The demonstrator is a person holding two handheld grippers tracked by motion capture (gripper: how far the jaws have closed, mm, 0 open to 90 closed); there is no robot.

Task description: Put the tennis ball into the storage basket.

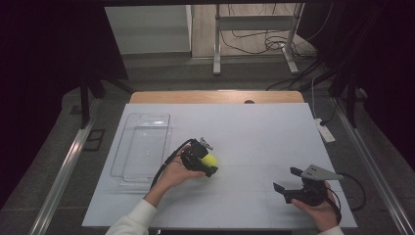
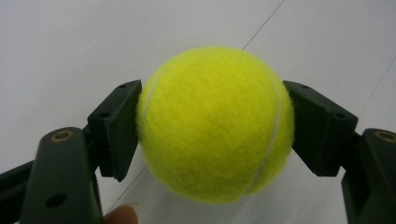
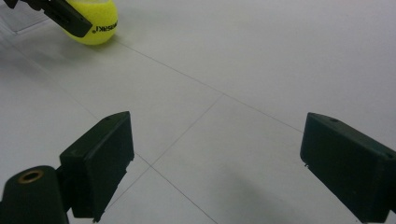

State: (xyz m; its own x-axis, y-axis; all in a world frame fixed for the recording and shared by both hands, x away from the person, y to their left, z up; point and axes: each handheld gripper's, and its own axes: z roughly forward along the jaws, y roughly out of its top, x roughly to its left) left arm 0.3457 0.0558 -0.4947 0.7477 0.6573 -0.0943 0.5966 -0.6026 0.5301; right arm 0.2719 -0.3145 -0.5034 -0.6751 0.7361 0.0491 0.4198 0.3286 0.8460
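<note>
White surface [image 1: 254, 147], clear tray [image 1: 142, 147] at its left, presumably the ball's destination. Left hand-held gripper [image 1: 209, 161] clenched across the tennis ball [image 2: 215, 123] at mid-surface, pads on opposite sides for a centred hold. Right hand-held gripper [image 1: 286, 180] released, idle well apart.

Fuzzy bright yellow tennis ball [image 2: 215, 125] with a pale curved seam and some black lettering on one side, sitting near the middle of the white desk [image 1: 254, 137], squeezed from both sides.
</note>
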